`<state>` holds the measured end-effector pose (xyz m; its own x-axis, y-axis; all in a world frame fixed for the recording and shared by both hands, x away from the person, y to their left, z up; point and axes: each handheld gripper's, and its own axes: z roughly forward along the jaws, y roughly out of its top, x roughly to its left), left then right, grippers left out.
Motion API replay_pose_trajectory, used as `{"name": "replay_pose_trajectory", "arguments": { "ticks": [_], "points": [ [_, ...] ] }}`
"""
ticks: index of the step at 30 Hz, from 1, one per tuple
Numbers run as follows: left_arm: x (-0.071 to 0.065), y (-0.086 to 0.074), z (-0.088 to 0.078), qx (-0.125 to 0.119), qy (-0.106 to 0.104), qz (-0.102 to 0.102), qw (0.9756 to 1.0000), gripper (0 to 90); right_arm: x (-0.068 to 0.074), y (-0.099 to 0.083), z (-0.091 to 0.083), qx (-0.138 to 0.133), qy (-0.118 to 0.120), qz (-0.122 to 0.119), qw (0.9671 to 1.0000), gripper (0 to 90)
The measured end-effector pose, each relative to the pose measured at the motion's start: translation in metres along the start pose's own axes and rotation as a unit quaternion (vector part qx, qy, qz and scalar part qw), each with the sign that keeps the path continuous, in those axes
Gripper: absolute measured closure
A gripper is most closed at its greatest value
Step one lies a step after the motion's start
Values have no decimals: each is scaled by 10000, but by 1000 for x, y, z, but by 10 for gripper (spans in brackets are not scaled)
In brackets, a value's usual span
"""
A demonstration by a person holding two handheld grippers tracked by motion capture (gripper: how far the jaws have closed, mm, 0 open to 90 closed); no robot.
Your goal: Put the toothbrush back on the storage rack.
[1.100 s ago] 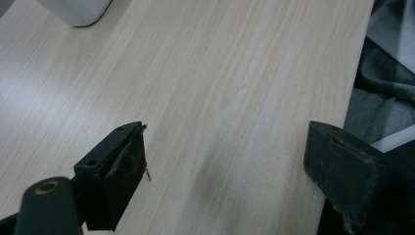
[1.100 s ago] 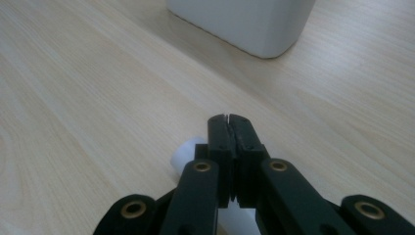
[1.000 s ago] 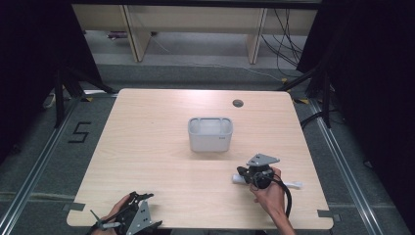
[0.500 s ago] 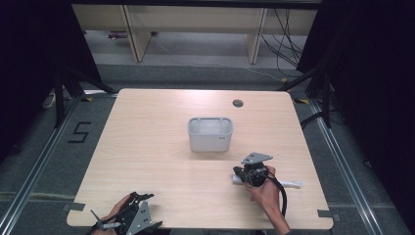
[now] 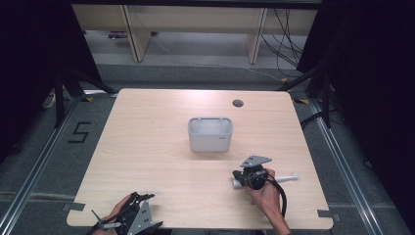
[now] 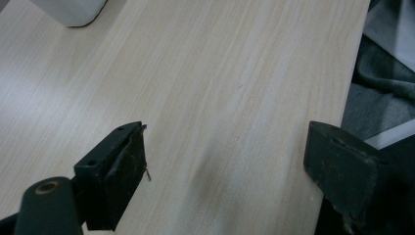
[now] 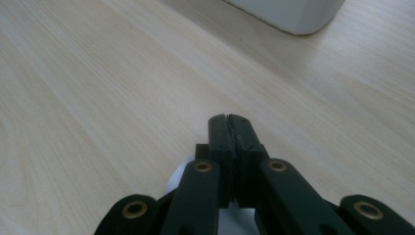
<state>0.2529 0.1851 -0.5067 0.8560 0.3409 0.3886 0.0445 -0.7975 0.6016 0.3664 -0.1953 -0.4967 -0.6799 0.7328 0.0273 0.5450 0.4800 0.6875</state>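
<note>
A pale wooden desk [image 5: 147, 147] is seen in the middle of the frame, with a round cable hole [image 5: 238, 103] near its upper right. Grey carpeted floor [image 5: 195, 78] is laid around it. A "5" [image 5: 80, 132] is marked on the floor at the left. Light wooden shelving [image 5: 195, 19] is set along the top, and black cables [image 5: 288, 29] are trailed at the upper right. Dark curtains [image 5: 372, 98] are hung at both sides.

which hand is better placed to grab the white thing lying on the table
Right. The right gripper sits directly over the white object, jaws shut; the left gripper is at the table's near-left corner.
</note>
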Motion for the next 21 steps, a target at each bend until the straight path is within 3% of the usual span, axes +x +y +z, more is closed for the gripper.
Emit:
{"name": "replay_pose_trajectory", "arguments": {
  "ticks": [3, 6, 8, 9, 10, 11, 12, 15, 16, 17, 18, 21],
  "points": [
    [-1, -1, 2, -84, 35, -64, 9999, 154, 2, -2, -1, 36, 25, 12, 10000, 893],
    [0, 0, 0, 9, 3, -23, 10000, 155, 3, -3, -1, -3, 31, -3, 10000, 893],
    [-1, 0, -1, -107, 52, -73, 9999, 155, 5, -4, -4, 107, 59, 36, 9999, 893],
    [0, 1, -3, -38, 62, -22, 10000, 155, 5, -4, -5, 101, 45, -9, 9999, 893],
    [-1, 1, -2, -180, 71, -97, 9998, 155, 7, -5, -7, 158, 74, 120, 9998, 893],
    [-1, 1, -4, -132, 56, -96, 9998, 155, 8, -6, -6, 68, 35, 76, 9999, 893],
    [0, 1, -4, -159, 71, -99, 9998, 155, 7, -6, -7, 152, 34, -55, 9999, 893],
    [0, 1, -5, -54, 85, -75, 9999, 155, 7, -8, -10, 225, 4, -54, 9997, 893],
    [-1, 0, -5, -83, 83, -159, 9998, 155, 9, -9, -12, 331, 7, 154, 9993, 894],
    [-1, 0, -6, -72, 90, -205, 9997, 155, 9, -10, -12, 298, -13, 85, 9995, 893],
    [-1, -1, -5, -142, 138, -226, 9995, 155, 10, -11, -15, 373, -18, 196, 9991, 893],
    [-1, 0, -6, -131, 232, -235, 9994, 155, 10, -12, -17, 413, 9, 219, 9989, 894]
  ]
}}
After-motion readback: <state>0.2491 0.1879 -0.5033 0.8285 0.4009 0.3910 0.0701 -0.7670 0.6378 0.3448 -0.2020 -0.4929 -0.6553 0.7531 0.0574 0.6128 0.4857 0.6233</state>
